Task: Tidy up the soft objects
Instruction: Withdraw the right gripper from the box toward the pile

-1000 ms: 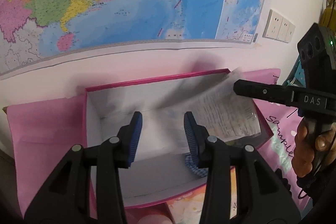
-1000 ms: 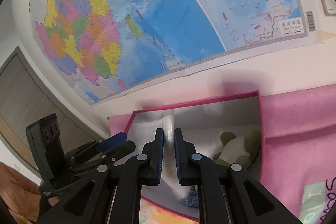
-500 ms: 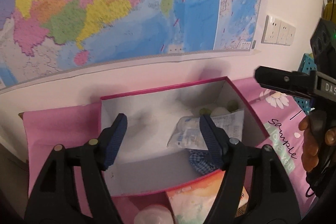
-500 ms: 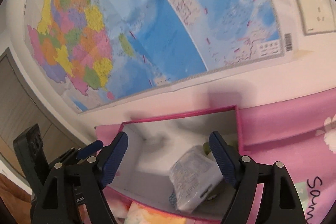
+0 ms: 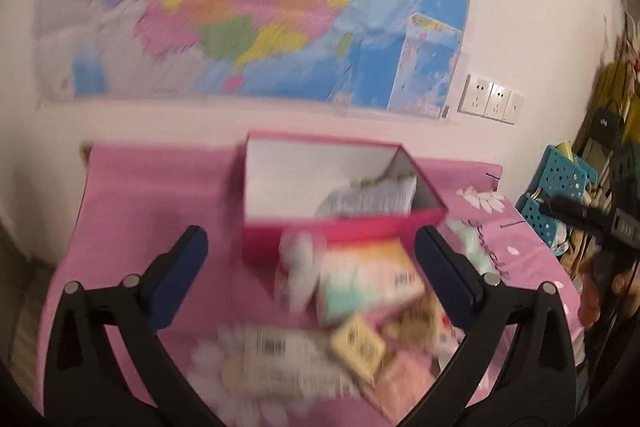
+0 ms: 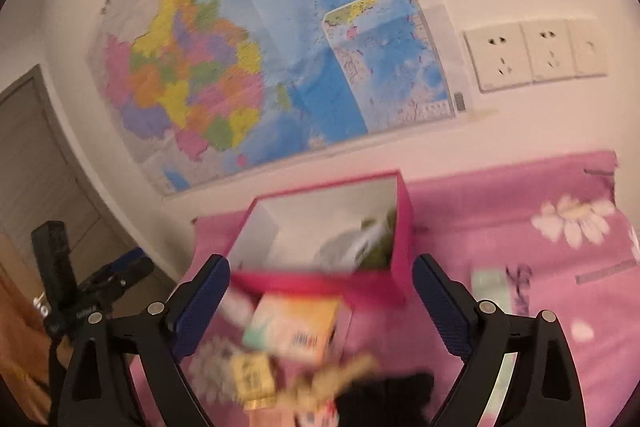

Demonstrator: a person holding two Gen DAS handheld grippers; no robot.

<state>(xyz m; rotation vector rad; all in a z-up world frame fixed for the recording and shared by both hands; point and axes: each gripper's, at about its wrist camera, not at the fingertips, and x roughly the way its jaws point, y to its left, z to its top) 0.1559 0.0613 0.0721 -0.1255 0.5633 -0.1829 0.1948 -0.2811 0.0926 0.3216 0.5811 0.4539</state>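
Setting: wall map (image 5: pixel 256 7) over a table under a pink flowered cloth (image 5: pixel 160 203); three wall sockets (image 6: pixel 536 55) to the right.
Box: one pink box (image 5: pixel 344 227), lid off, white inside, standing at the back of the cloth.
Done so far: a printed plastic packet (image 5: pixel 372 197) lies inside at the right end, with something green, maybe a plush (image 6: pixel 380 247), beside it; blur hides the rest.
Left to do: a loose pile sits just in front of the box. I count a pastel tissue pack (image 5: pixel 364 279), a white roundish item (image 5: pixel 298 267), a small yellow pack (image 5: pixel 358 345), a barcoded wrapper (image 5: pixel 288 359), a black item (image 6: pixel 384 395). Count is rough; both views are smeared.
Progress, my guess: early to middle; more outside than in.
Left gripper (image 5: pixel 310 279): jaws spread wide, nothing held, above the pile.
Right gripper (image 6: pixel 320 307): also released and empty, framing the box's near wall.
Next: choose one soft piece from the pile.
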